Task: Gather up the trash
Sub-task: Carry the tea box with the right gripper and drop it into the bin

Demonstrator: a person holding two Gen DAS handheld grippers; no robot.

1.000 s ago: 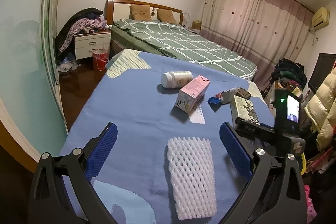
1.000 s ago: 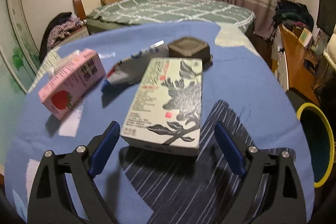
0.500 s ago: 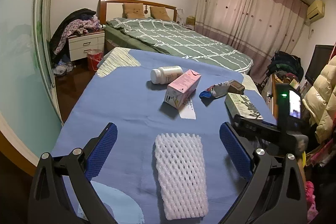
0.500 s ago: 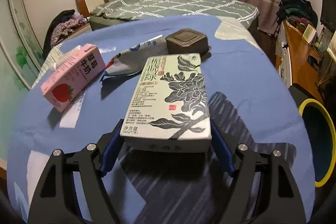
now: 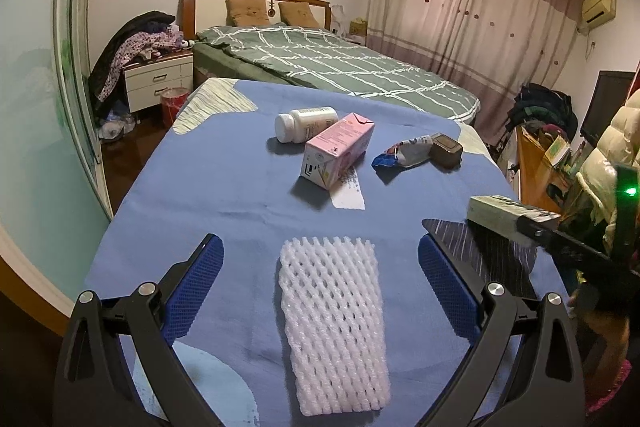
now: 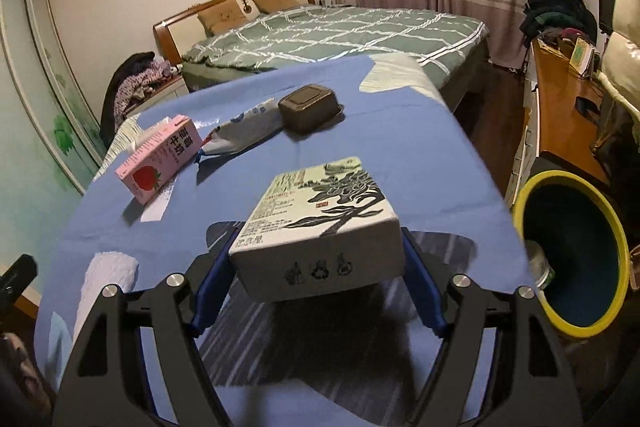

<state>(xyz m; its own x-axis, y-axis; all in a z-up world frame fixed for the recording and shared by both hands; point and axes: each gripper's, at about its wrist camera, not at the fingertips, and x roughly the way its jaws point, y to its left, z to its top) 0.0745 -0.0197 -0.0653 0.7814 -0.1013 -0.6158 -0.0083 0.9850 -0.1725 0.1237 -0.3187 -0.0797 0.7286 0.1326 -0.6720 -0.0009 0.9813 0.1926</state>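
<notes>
Since earlier frame, right gripper [image 6: 316, 283] closed onto printed box [image 6: 320, 219], lifted it off blue surface [image 6: 400, 155]; box long axis along fingers; yellow-rimmed bin [image 6: 576, 259] beyond surface's right edge, nearest right hand; left gripper [image 5: 320, 291] apart over foam net [image 5: 334, 319].

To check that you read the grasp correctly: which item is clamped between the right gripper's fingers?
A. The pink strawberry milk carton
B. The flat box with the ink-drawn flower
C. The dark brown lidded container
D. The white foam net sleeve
B: the flat box sits between the right gripper fingers, raised clear of the blue cloth.
</notes>
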